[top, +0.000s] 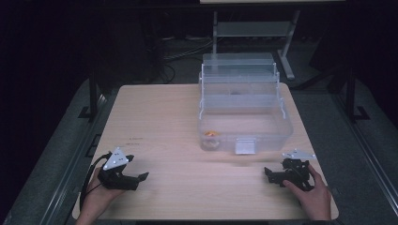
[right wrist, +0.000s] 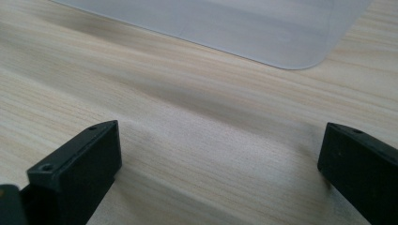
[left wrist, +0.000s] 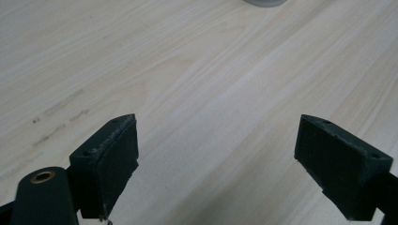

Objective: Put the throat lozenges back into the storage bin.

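I hold both tools low at the table's near edge: left gripper and right gripper, jaws wide, empty. The clear plastic toolbox (small orange item inside) lies ahead, nearer my right, its long axis running left-right.

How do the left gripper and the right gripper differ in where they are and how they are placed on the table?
The left gripper rests near the table's front left corner, far from the clear plastic box; the right gripper rests at the front right, just in front of that box. The left gripper's grey plate tilts up steeply, while the right gripper's plate lies nearly flat. Both are held by a hand, point inward, and have jaws open and empty.
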